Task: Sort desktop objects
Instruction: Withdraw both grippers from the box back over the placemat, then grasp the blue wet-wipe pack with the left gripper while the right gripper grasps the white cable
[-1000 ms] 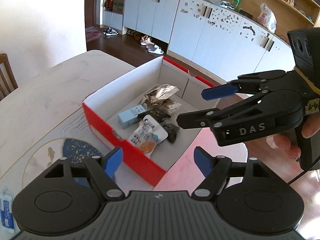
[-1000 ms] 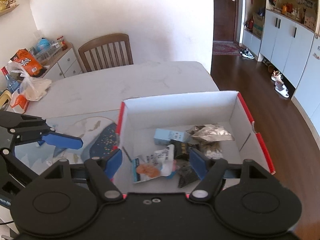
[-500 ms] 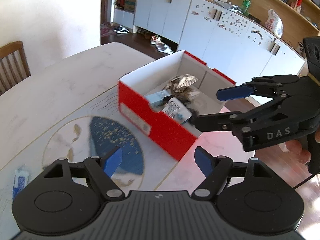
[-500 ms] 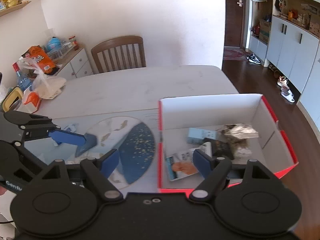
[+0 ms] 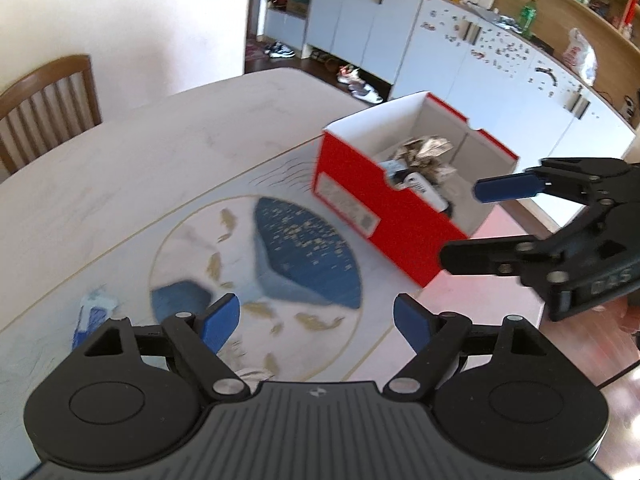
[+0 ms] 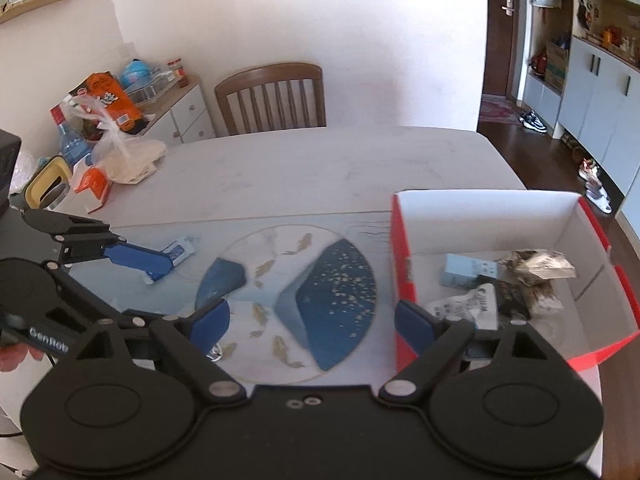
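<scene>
A red and white box (image 6: 402,248) (image 5: 360,208) stands at the table's right end. In it lie a crumpled silvery packet (image 6: 536,264), a pale blue carton (image 6: 468,270), a white packet (image 6: 468,306) and a dark one. A small blue-and-white sachet (image 6: 180,250) (image 5: 94,308) lies on the mat, left of the box. My left gripper (image 5: 316,322) hovers over the mat, jaws opening, nothing between them; its blue finger (image 6: 136,259) reaches close to the sachet. My right gripper (image 6: 312,320) (image 5: 480,224) hangs beside the box's near corner, jaws opening and empty.
A mat printed with a round fish picture (image 6: 296,292) covers the near table. A wooden chair (image 6: 272,96) stands at the far side. A plastic bag and orange cartons (image 6: 120,152) crowd the far left. White cabinets (image 5: 440,60) and dark floor lie beyond the box.
Both grippers have swung left, away from over the box and onto the mat. The sachet has come into view. Both pairs of jaws stand wider.
</scene>
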Demonstrator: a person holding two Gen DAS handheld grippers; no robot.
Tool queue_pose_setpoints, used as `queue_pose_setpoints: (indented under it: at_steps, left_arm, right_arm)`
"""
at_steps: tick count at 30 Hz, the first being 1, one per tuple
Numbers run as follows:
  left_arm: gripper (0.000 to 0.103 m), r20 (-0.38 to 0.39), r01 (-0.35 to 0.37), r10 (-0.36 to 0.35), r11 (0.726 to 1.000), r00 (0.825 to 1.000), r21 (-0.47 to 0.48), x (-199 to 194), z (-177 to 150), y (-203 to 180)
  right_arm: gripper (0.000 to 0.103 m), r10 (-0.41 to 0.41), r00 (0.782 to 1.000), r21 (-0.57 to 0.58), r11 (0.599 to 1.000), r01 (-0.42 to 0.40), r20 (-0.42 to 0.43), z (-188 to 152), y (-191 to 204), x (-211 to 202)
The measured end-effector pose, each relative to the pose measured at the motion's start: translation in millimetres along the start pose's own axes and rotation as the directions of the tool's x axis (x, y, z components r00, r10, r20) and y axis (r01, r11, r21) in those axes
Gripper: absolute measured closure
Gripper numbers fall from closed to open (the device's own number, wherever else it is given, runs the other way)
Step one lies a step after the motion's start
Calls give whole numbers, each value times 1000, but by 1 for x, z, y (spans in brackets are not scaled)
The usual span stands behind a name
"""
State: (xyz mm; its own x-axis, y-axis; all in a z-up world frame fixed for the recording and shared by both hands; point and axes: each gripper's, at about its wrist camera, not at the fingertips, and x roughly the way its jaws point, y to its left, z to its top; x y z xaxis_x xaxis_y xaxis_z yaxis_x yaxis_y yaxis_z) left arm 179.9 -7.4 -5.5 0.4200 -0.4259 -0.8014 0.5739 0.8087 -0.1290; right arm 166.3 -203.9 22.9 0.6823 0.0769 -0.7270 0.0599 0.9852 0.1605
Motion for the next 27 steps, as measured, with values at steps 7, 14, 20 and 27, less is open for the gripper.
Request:
queue_pose_setpoints:
  at_steps: [7,14,20,27]
  left_arm:
    - [1,3,-54,54,998,999,-38,2,-11,31]
    - [0,-1,-123,123,990,992,-62,5,-20,62]
    - [0,1,-210,210,974,978,-83,11,-25,94]
    - [0,-25,-274,273,958,962,-88,23,-34,131]
  right_arm:
    - [3,5,1000,-5,1000,-5,-16,1,17,12]
    - [3,21,998,-50,998,-24,-64,-10,44,32]
    - [3,34,995,-101,994,-43,-91,-19,66,48]
    - [3,30,992,-156,987,-49,-120,-27,87,69]
